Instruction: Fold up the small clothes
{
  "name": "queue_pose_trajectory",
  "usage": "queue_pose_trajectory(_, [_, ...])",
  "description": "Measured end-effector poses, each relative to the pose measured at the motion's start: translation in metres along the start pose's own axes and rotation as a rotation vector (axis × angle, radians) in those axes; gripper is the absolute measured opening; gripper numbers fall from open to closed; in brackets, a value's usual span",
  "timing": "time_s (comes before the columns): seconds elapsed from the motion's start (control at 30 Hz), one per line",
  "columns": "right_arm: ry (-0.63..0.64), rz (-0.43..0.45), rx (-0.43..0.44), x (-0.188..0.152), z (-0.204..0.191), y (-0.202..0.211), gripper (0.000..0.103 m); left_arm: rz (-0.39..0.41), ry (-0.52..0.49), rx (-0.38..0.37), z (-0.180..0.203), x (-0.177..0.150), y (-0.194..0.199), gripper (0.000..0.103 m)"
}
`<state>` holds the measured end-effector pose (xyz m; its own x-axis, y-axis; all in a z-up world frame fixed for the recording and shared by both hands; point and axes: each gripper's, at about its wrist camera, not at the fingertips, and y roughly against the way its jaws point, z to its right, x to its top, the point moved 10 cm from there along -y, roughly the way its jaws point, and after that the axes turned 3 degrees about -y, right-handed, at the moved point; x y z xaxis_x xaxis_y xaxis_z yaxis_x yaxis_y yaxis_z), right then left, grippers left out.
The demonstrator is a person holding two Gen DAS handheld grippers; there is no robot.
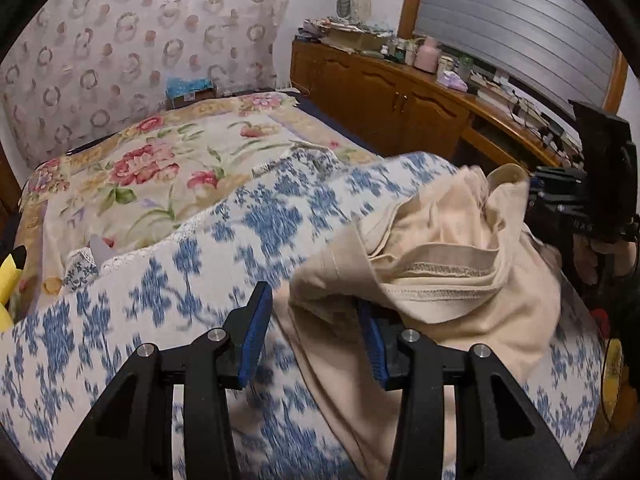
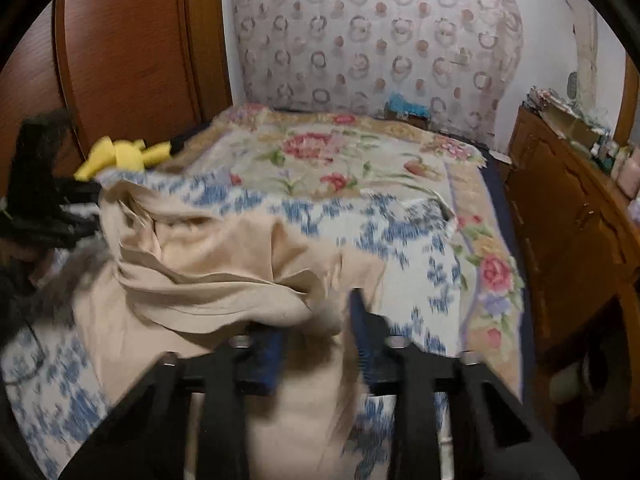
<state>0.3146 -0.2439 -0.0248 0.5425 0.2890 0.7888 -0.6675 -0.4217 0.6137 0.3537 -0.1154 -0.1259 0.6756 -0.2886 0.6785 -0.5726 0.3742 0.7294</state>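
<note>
A small beige garment (image 1: 440, 264) lies bunched on the blue-and-white cloth (image 1: 168, 280) over the bed. My left gripper (image 1: 316, 312) is open; a hemmed fold of the garment drapes over its right finger, and its left finger (image 1: 254, 332) is bare. In the right wrist view the garment (image 2: 208, 272) is crumpled ahead and left. My right gripper (image 2: 316, 332) is open, with a fold hanging over its left finger and cloth between the jaws. The right gripper also shows at the right edge of the left wrist view (image 1: 560, 196), against the garment's far corner.
A floral bedspread (image 1: 160, 160) covers the far bed. A wooden cabinet (image 1: 384, 100) with clutter on top runs along the right. A yellow plush toy (image 2: 120, 156) lies at the bed's left edge near a wooden headboard (image 2: 128, 48). A patterned curtain (image 1: 140, 40) hangs behind.
</note>
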Motion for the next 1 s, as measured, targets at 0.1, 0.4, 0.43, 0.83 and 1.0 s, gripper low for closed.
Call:
queue_pose_trajectory(0.1, [-0.086, 0.042, 0.042, 0.012, 0.013, 0.001, 0.008, 0.011, 0.024, 0.036, -0.015, 0.007, -0.007, 0.044])
queue_pose_trajectory(0.4, [-0.240, 0.032, -0.115, 0.002, 0.057, 0.002, 0.005, 0.000, 0.104, 0.094, -0.047, 0.000, -0.012, 0.045])
queue_pose_trajectory(0.43, [-0.232, 0.030, -0.113, 0.002, 0.053, 0.004, 0.005, 0.003, 0.102, 0.090, -0.047, 0.000, -0.010, 0.045])
queue_pose_trajectory(0.83, [-0.139, -0.044, -0.024, 0.002, 0.047, -0.025, 0.039, 0.015, 0.073, 0.017, -0.017, -0.004, 0.001, 0.045])
queue_pose_trajectory(1.0, [-0.182, 0.007, 0.013, 0.015, 0.057, -0.019, 0.007, 0.004, 0.080, 0.010, -0.016, -0.008, -0.002, 0.045])
